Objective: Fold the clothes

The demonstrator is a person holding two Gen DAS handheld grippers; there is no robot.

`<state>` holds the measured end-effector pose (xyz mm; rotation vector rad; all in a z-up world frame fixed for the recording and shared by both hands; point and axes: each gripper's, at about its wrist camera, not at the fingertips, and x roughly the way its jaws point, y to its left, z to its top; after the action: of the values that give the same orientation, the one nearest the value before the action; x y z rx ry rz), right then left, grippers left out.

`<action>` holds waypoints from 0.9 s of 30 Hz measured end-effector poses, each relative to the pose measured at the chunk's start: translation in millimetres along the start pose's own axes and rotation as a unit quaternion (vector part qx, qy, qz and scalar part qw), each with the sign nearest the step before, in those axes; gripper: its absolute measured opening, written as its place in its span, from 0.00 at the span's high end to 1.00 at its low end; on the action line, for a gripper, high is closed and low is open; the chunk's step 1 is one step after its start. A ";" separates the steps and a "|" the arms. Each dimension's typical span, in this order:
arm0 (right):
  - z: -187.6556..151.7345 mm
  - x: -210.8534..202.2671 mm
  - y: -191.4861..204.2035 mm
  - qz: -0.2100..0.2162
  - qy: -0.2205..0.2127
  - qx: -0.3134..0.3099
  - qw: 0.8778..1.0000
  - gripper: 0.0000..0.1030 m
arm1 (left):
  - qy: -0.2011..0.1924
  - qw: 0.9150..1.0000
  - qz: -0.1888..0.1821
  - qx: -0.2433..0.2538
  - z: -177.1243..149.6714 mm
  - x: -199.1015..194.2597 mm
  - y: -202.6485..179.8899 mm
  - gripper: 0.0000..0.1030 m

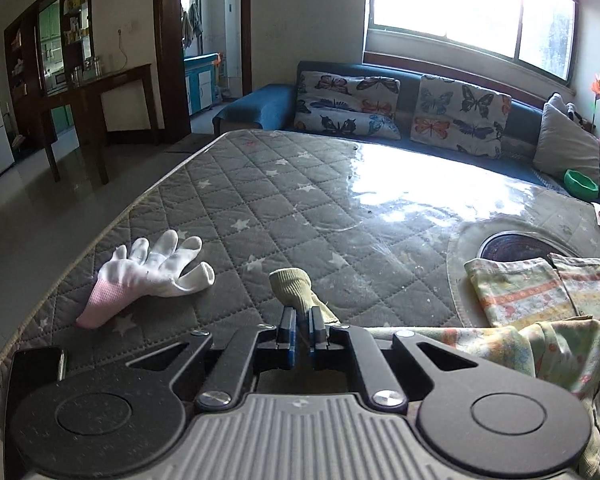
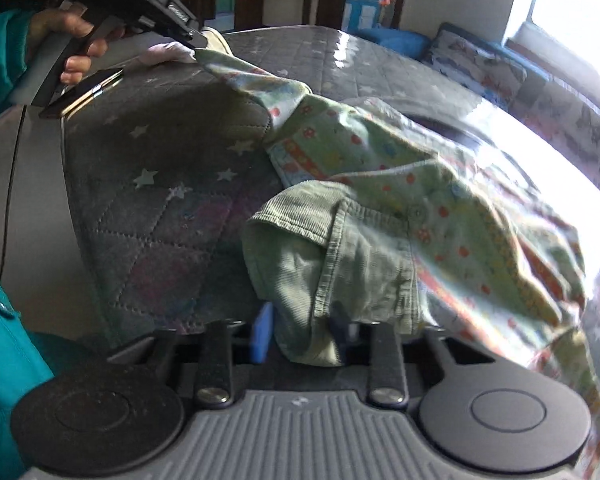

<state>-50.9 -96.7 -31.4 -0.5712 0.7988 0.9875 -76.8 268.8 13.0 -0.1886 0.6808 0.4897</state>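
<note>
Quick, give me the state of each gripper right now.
Left gripper: shut on the ribbed cuff of the patterned garment.
Right gripper: shut on the garment's green corduroy edge.

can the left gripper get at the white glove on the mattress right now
Probably not yet: the left gripper is shut on the garment's cuff. The white glove lies close by with bare mattress between, so it must let go first.

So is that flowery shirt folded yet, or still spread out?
Not folded: the shirt is stretched, rumpled, between the left tool and the right tool.
</note>
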 end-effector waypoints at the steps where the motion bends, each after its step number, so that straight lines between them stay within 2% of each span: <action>1: -0.6 -1.1 -1.0 -0.001 0.000 0.003 1.000 0.87 | -0.001 1.000 0.000 0.001 0.7 1.8 -1.5 0.94; 7: -9.2 -35.2 -12.6 0.027 0.009 0.015 0.999 0.92 | -0.003 1.000 -0.007 0.017 -1.3 -7.5 0.1 0.94; 12: -27.1 -63.9 -9.8 0.084 0.046 -0.002 0.995 0.92 | 0.025 0.999 0.002 0.045 -15.9 -6.1 5.5 0.93; 13: -29.9 -65.1 -8.6 0.091 0.051 -0.005 0.995 0.91 | 0.034 0.998 0.006 0.047 -19.3 -3.2 7.2 0.93; 15: -33.1 -67.5 -8.3 0.102 0.056 -0.008 0.993 0.82 | 0.054 0.997 0.014 0.054 -25.1 2.9 10.2 0.90; 19: -30.6 -78.9 -17.2 0.128 0.048 -0.003 0.991 0.78 | 0.079 0.995 0.021 0.062 -28.8 7.3 17.4 0.88; 21: -24.8 -86.8 -26.0 0.121 0.033 0.004 0.992 0.74 | 0.076 0.995 0.030 0.064 -26.3 5.7 19.8 0.86; 23: -20.4 -90.3 -36.6 0.098 0.021 0.011 0.995 0.64 | 0.070 0.994 0.041 0.067 -23.5 3.5 21.0 0.85; 27: -16.7 -86.0 -62.1 0.043 0.009 0.040 0.998 0.63 | 0.062 0.994 0.060 0.071 -18.9 -0.1 23.7 0.86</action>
<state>-28.1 -180.2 32.1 -0.4809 0.8819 1.0261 -99.1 283.3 -1.6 -0.0449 0.8489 0.5461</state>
